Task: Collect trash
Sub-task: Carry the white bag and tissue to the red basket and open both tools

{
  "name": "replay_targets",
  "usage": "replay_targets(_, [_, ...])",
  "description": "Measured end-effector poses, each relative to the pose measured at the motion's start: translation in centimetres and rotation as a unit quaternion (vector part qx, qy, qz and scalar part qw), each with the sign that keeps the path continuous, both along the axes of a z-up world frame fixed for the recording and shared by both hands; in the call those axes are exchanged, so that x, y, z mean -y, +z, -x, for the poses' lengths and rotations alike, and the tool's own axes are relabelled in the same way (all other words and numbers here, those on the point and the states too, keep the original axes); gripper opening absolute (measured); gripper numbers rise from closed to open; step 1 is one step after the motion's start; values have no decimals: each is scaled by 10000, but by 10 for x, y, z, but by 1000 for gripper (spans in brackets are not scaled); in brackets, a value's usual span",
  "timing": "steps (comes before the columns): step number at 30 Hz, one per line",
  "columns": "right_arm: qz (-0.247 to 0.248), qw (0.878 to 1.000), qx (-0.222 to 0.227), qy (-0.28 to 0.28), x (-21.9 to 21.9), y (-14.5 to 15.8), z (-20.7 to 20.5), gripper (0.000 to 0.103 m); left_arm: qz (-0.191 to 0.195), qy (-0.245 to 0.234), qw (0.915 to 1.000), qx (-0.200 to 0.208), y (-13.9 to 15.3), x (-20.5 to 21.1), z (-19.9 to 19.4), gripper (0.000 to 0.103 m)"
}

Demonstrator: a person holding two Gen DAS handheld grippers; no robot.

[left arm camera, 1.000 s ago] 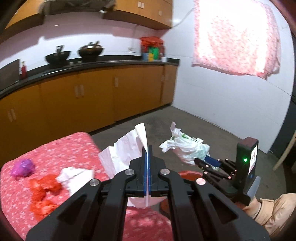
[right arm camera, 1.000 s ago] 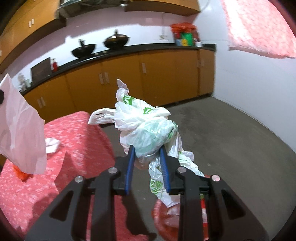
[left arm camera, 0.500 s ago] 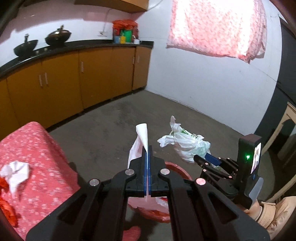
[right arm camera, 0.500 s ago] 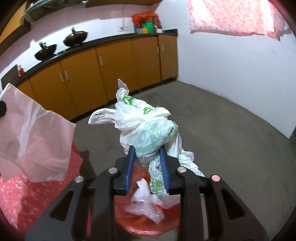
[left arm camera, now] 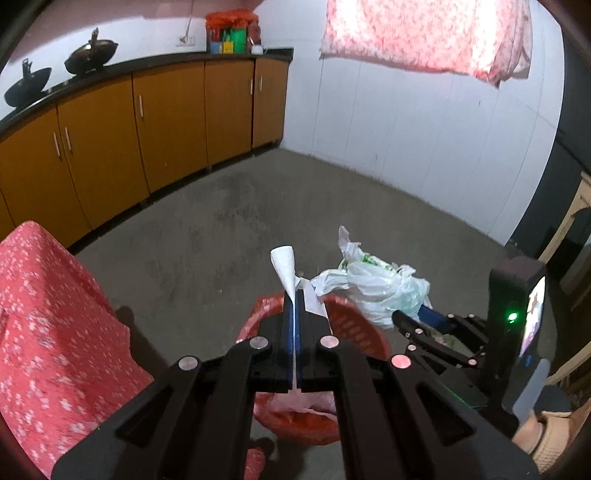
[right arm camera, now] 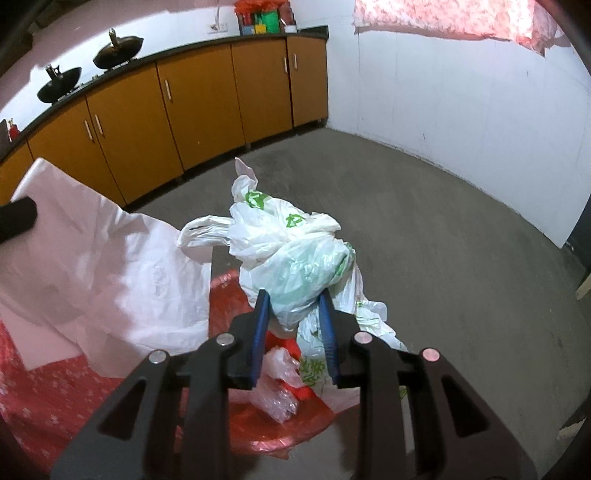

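My left gripper (left arm camera: 294,306) is clenched tight on a thin white sheet of paper (left arm camera: 286,266); in the left wrist view the sheet's edge runs as a pale line between the blue pads at centre frame, and its rolled tip sticks up above them. In the right wrist view the same paper (right arm camera: 96,273) spreads wide across the left half of the frame, hanging from the dark fingertip (right arm camera: 16,218) at the far left edge. My right gripper (right arm camera: 295,314) is grasping a crumpled white plastic bag with green print (right arm camera: 291,254); the jaws stand part open with the bag's bulk pressed between the blue pads, loose tails drooping below and to the right. In the left wrist view that bag (left arm camera: 380,288) and the right gripper (left arm camera: 417,317) sit at centre right, with my hand (left arm camera: 546,435) at the lower right corner. Below both tools is a red basket lined with a red bag (left arm camera: 354,317); in the right wrist view its lining (right arm camera: 229,295) shows at lower centre, with a clear crumpled plastic wrapper (right arm camera: 280,387) lying inside. The paper's lower end hangs into the basket opening. A red flowered tablecloth (left arm camera: 44,314) fills the lower left. Orange cabinets (left arm camera: 166,114) run along the upper left, two black woks (left arm camera: 92,51) on the counter. A pink flowered cloth (left arm camera: 424,33) hangs at the upper right on the white wall. Floor is bare grey concrete (left arm camera: 258,206).
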State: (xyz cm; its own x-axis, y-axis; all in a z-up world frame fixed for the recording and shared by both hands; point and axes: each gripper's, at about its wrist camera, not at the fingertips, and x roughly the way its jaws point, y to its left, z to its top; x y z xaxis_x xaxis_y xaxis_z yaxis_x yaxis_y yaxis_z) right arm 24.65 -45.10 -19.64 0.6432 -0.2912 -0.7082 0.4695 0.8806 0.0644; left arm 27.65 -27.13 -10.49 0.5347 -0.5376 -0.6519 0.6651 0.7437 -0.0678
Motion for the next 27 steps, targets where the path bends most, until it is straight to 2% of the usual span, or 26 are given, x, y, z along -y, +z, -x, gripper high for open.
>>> replay_targets(13, [-273, 9987, -414, 149, 6, -38, -26, 27, -564, 41, 9979, -314, -50, 35, -12, 0])
replay_targets(19, [-350, 9985, -373, 206, 12, -43, -36, 31, -577, 40, 9975, -400, -57, 36, -14, 0])
replay_targets(20, [-340, 9986, -345, 204, 12, -43, -35, 34, -555, 37, 9977, -396, -57, 36, -15, 0])
replay_targets(23, [-367, 9988, -256, 186, 14, -44, -29, 34, -503, 10, 9977, -461, -57, 36, -18, 1])
replay_targets(26, [-316, 9990, -228, 199, 13, -41, -28, 34, -410, 64, 9978, -525, -55, 31, -20, 9])
replay_targets(27, [-296, 9991, -214, 199, 14, -39, -27, 34, -392, 99, 9978, -532, -54, 30, -21, 18])
